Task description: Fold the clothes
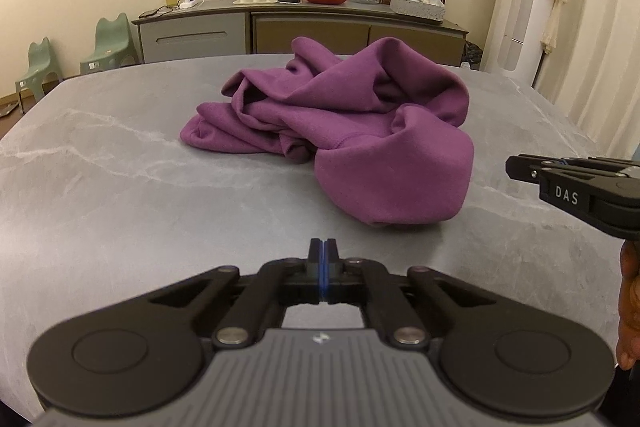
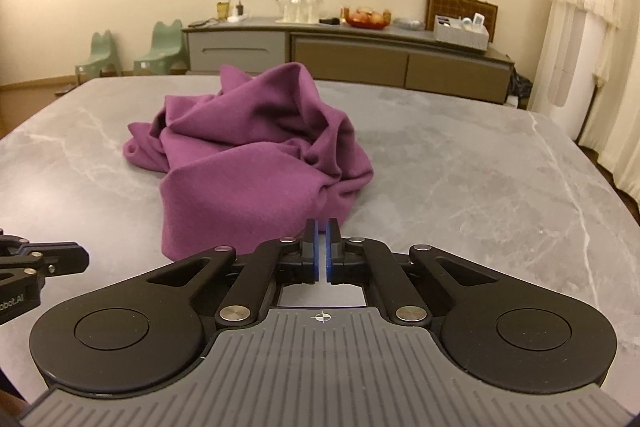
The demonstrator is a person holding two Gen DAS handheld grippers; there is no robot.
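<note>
A crumpled purple garment (image 1: 340, 131) lies in a heap near the middle of a grey marbled desk (image 1: 100, 187), unfolded, one rounded flap spilling toward the near edge. Two hand-held grippers hang over the near side of the desk, both short of the cloth and touching nothing. The left gripper (image 1: 324, 247) has its jaws pressed together, blue pads meeting with nothing between them. The right gripper (image 2: 321, 227) points at the near flap of the garment (image 2: 248, 163) — its jaws are drawn in to a thin slit, empty as well. Each shows at the edge of the other's view: the right gripper (image 1: 520, 167) at the right border of the left wrist view, the left gripper (image 2: 80, 255) at the left border of the right wrist view. Part of a hand (image 1: 630, 307) shows below the right gripper. Behind the desk, a low sideboard (image 1: 304, 27) stands against the wall, with two green chairs (image 1: 76, 63) beside it.
</note>
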